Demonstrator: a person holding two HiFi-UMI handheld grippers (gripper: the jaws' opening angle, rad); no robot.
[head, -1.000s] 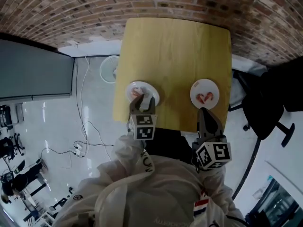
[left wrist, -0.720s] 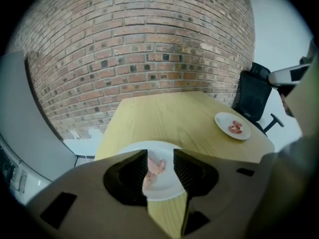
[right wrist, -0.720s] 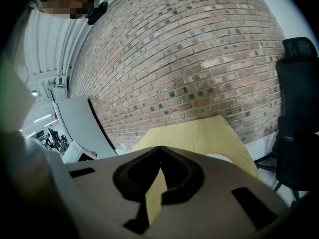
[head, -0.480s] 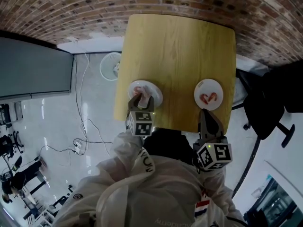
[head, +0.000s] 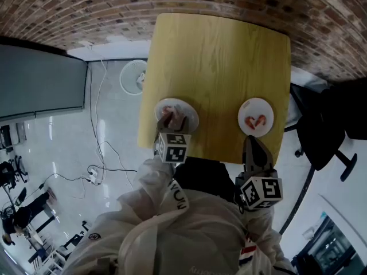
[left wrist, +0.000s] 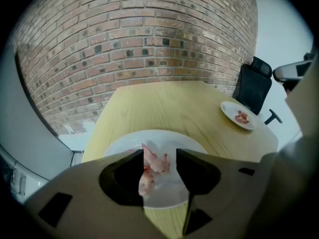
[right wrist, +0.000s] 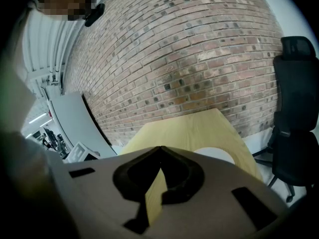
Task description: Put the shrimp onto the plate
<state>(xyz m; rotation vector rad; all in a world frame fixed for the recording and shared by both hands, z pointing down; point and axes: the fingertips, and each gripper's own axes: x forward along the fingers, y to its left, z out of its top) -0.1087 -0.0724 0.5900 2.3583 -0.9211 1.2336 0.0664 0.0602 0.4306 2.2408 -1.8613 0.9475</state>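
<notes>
The left claw [left wrist: 159,151] has just been opening and stands released around the shrimp [left wrist: 155,164], over the white plate [left wrist: 192,143] at lower centre. The right claw [right wrist: 160,149] is clenched, empty, above the worktop [right wrist: 199,128].

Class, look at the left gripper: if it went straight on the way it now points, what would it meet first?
The left gripper would most likely meet the pink shrimp between its jaws, which have just been opening; the round white plate lies right beneath.

Pink shrimp [left wrist: 155,162]; white plate [left wrist: 172,139]; yellow table [left wrist: 164,101]
</notes>
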